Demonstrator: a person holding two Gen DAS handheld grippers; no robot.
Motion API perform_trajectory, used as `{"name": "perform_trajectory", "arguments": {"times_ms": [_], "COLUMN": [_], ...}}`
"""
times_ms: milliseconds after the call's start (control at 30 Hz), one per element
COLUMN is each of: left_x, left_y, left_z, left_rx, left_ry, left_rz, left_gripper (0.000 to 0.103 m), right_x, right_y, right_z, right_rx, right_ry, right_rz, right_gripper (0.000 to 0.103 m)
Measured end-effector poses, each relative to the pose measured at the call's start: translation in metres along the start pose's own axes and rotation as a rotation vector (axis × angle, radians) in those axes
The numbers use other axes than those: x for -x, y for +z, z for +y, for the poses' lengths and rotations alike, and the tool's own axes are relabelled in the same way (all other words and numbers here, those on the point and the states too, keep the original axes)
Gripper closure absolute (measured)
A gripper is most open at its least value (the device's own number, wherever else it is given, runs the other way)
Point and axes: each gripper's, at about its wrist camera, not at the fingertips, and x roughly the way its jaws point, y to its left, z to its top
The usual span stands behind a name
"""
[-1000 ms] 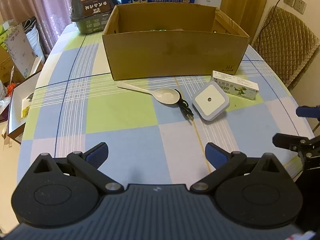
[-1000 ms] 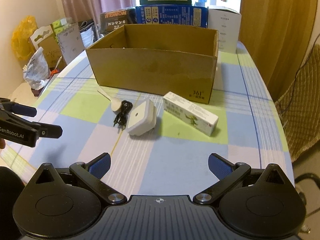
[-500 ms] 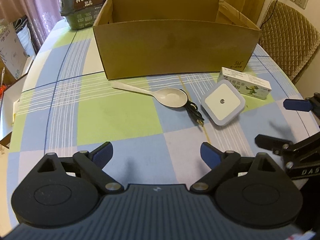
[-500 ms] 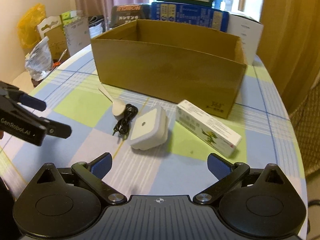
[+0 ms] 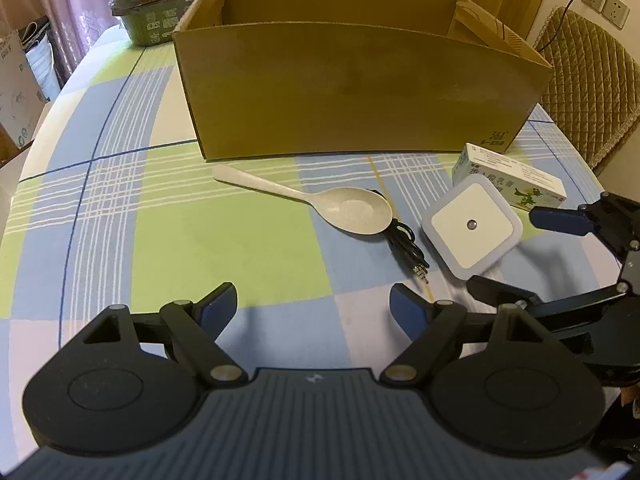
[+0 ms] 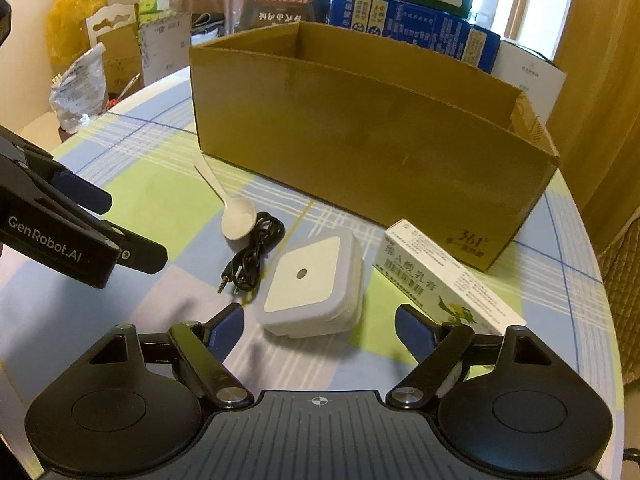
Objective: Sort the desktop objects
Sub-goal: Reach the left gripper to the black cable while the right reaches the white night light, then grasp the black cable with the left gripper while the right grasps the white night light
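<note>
Cardboard fills the far side of both views: an open brown box stands beyond each gripper, presumably as the bin for the loose items lying before its front wall. Going left to right from the left gripper, whose jaws are spread wide and hold nothing, a pale spoon lies ahead, handle pointing away to the left and bowl toward the right. Touching the bowl's right edge is a coiled black audio cable, plug ends pointing back toward the gripper. Further right sits a square white night-light, directly ahead of the right gripper, which is also wide open and empty, its fingers flanking the light's near corners without touching. That line-up suggests the night-light is the next pick. Right of it, close to the right finger, a white medicine carton lies at an angle near the box's corner.

Obstacles look minor: the cable lies just left of the night-light and could snag a finger, and the carton crowds the right side. Stacked packages and a padded chair stand clear beyond the checked tabletop.
</note>
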Motion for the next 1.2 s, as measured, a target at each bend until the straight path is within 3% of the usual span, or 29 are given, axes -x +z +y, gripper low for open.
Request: {"name": "perform_trajectory", "arguments": {"times_ms": [133, 333, 600, 800, 867, 933, 1000, 1067, 1200], "left_x": [-0.006, -0.011, -0.012, -0.02, -0.024, -0.03, -0.037, -0.044, -0.045], "left_y": [0.001, 0.003, 0.007, 0.014, 0.018, 0.021, 0.024, 0.026, 0.022], "left_z": [0.002, 0.006, -0.007, -0.031, -0.038, -0.043, -0.048, -0.052, -0.054], "left_rx": [0.014, 0.042, 0.029, 0.025, 0.029, 0.034, 0.039, 0.046, 0.044], "left_ry": [-0.01, -0.027, -0.066, -0.128, -0.143, -0.153, -0.144, -0.119, -0.103], "left_rz": [0.002, -0.002, 0.0, 0.01, 0.011, 0.014, 0.024, 0.032, 0.039], "left_gripper": [0.022, 0.022, 0.025, 0.044, 0.058, 0.065, 0.071, 0.084, 0.092], "right_x": [-0.009, -0.023, -0.014, 0.004, 0.009, 0.012, 0.015, 0.017, 0.021], "right_y": [0.003, 0.005, -0.002, -0.016, -0.022, -0.025, -0.028, -0.029, -0.033], "right_z": [0.001, 0.002, -0.013, -0.03, -0.036, -0.041, -0.045, -0.046, -0.049], "right_rx": [0.004, 0.013, -0.018, -0.058, -0.076, -0.09, -0.098, -0.106, -0.123], "right_ry": [-0.003, -0.015, -0.042, -0.078, -0.087, -0.093, -0.097, -0.099, -0.096], "right_rz": [0.004, 0.022, 0.03, 0.044, 0.048, 0.05, 0.051, 0.052, 0.053], "right_gripper": [0.025, 0.04, 0.041, 0.041, 0.041, 0.041, 0.041, 0.041, 0.041]}}
